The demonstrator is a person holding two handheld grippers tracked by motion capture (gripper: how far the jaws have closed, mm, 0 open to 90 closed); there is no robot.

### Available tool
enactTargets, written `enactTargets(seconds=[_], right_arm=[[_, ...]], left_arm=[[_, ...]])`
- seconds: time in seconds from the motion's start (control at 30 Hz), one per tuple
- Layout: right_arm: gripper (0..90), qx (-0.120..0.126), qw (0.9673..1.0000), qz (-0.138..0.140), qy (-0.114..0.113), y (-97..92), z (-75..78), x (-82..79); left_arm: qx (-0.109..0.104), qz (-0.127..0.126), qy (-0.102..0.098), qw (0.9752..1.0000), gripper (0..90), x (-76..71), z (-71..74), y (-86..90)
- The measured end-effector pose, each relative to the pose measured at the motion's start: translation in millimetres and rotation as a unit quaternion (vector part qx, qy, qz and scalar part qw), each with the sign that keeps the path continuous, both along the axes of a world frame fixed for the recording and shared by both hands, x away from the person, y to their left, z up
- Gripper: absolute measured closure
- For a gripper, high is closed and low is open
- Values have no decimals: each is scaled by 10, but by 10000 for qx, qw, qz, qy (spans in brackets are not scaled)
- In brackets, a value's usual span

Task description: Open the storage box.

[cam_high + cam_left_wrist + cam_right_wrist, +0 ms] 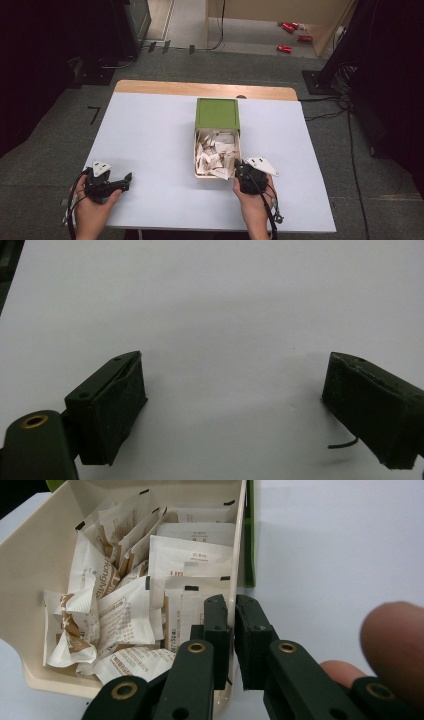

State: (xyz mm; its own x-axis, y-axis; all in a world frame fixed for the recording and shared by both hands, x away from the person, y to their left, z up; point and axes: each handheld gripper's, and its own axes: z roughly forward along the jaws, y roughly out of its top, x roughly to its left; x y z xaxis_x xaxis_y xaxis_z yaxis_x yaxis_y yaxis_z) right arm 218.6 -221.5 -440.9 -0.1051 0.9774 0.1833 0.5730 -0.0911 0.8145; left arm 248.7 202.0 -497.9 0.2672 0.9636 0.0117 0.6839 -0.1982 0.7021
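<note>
A cream box [196, 159] with its green lid [217, 113] pushed back stands at the table's middle, full of white and brown sachets [215, 150]. My right gripper [238, 165] is at the box's near right corner. In the right gripper view its jaws [232, 605] are shut on the box's right side wall [239, 555], one jaw inside among the sachets [190, 555] and one outside. My left gripper [126, 180] rests at the table's near left, held in a hand. Its jaws [235, 357] stand open over the bare white tabletop, with nothing between them.
The white table [150, 130] has a wooden strip [200, 89] along its far edge. Grey carpet surrounds it, with cables [340, 107] at the right and red objects [290, 30] on the floor far behind.
</note>
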Motion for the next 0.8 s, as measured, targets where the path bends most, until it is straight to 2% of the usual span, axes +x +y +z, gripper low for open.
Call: enactTargets(seconds=[0.8], right_arm=[[860, -66, 10000, 38, 19, 6, 16, -152]], left_arm=[[0, -2, 2, 10000, 108, 0, 0, 1]])
